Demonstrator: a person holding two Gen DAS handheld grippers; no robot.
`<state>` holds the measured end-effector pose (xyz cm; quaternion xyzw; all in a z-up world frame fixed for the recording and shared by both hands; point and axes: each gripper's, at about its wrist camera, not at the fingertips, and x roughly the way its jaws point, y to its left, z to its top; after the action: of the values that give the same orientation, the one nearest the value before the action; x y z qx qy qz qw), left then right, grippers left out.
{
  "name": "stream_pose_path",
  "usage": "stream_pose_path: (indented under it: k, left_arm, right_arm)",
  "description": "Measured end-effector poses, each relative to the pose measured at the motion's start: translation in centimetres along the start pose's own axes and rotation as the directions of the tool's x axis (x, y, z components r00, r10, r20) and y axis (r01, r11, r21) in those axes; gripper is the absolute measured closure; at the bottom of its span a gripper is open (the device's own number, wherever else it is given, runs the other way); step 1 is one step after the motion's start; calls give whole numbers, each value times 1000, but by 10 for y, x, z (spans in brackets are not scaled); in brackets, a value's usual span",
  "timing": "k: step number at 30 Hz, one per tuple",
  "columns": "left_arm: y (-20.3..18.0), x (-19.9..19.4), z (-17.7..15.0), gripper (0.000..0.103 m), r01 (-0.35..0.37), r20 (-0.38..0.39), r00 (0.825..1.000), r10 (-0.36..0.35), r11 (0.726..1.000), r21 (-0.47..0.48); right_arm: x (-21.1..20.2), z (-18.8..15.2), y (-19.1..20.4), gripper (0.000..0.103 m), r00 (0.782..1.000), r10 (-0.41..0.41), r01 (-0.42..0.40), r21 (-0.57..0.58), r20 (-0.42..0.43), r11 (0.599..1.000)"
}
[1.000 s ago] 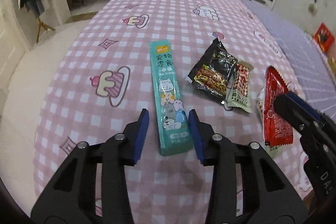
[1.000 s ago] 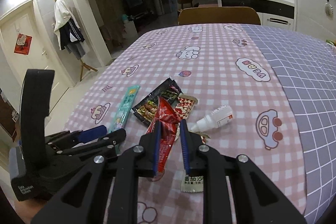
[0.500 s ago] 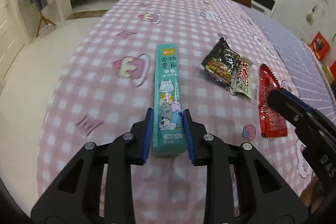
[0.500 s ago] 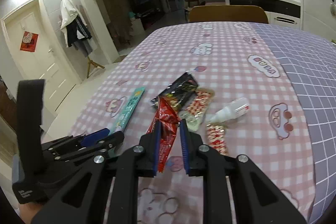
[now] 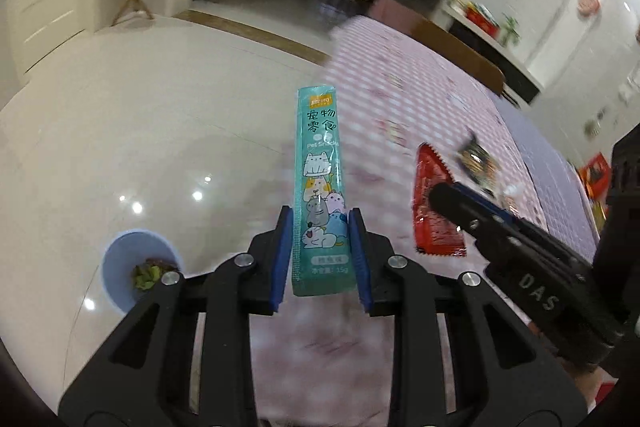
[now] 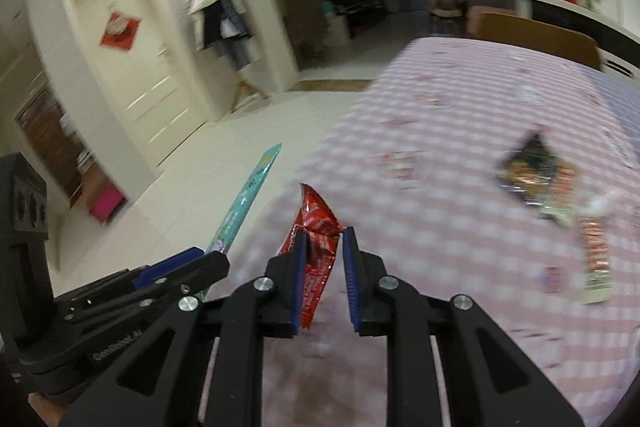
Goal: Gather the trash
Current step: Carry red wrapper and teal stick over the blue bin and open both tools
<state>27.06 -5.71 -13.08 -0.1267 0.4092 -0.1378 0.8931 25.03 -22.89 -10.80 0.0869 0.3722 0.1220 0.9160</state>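
My left gripper (image 5: 320, 211) is shut on the lower end of a long teal pet-snack packet (image 5: 318, 163). The packet sticks out ahead of the jaws, over the pale floor beside the table. A crumpled red wrapper (image 6: 318, 223) is pinched in my right gripper (image 6: 323, 231), which is shut on it above the table's edge. In the left wrist view the right gripper (image 5: 442, 195) and the red wrapper (image 5: 434, 227) sit to the right. In the right wrist view the left gripper (image 6: 200, 255) and teal packet (image 6: 248, 195) sit to the left.
A light blue bin (image 5: 116, 261) with green scraps inside stands on the floor at lower left. On the pink checked tablecloth (image 6: 460, 131) lie a black snack wrapper (image 6: 528, 163), a small white bottle (image 6: 600, 205) and a red-and-white packet (image 6: 596, 251). A wooden chair (image 6: 536, 35) stands at the far end.
The left gripper closed on the teal packet and lifted it off the table. Both grippers swung left past the table's edge with their wrappers, and the floor and blue bin came into view.
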Motion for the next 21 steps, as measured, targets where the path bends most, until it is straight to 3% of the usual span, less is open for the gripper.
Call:
stream_pose_path:
  k: [5, 11, 14, 21]
  left_arm:
    - [77, -32, -8, 75, -77, 39, 996, 81, 992, -102]
    - [165, -48, -27, 75, -170, 24, 983, 181, 957, -235]
    - [207, -43, -40, 75, -206, -11, 977, 212, 931, -301]
    - [266, -11, -61, 75, -255, -99, 967, 235, 884, -392]
  right_arm:
    - [36, -7, 82, 85, 993, 104, -109, -90, -59, 990]
    - [85, -24, 174, 85, 972, 188, -210, -169, -141, 963]
    - [116, -37, 211, 85, 961, 199, -237, -201, -192, 951]
    - [189, -61, 247, 85, 944, 161, -230, -223, -289, 947]
